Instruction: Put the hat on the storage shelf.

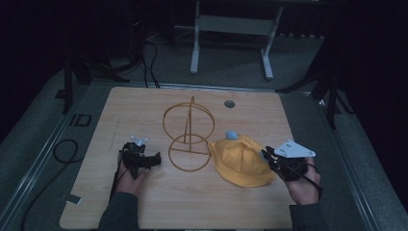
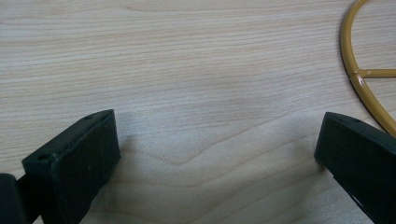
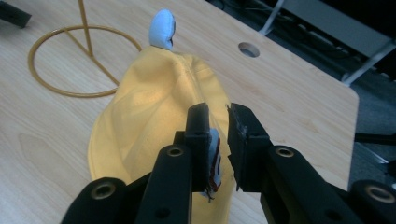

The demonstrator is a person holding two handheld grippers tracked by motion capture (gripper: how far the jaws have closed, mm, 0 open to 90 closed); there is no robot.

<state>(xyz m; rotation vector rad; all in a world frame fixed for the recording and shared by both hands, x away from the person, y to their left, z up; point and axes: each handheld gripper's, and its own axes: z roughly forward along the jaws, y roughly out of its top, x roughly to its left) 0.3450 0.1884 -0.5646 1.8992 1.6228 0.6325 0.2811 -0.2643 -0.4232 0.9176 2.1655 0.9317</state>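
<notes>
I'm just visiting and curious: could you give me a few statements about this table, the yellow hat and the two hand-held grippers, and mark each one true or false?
1. The soft yellow fabric hat hangs on the golden wire stand. False: it lies flat on the light wooden table beside the stand.
2. The hat has a small pale blue tip. True.
3. The left hand-held gripper clamps the stand's ring. False: its jaws stand wide apart over bare wood, with the ring off to one side.
4. The right hand-held gripper is at the hat's edge, with a narrow gap between its jaws. True.
5. The table has a round hole near its far edge. True.
</notes>
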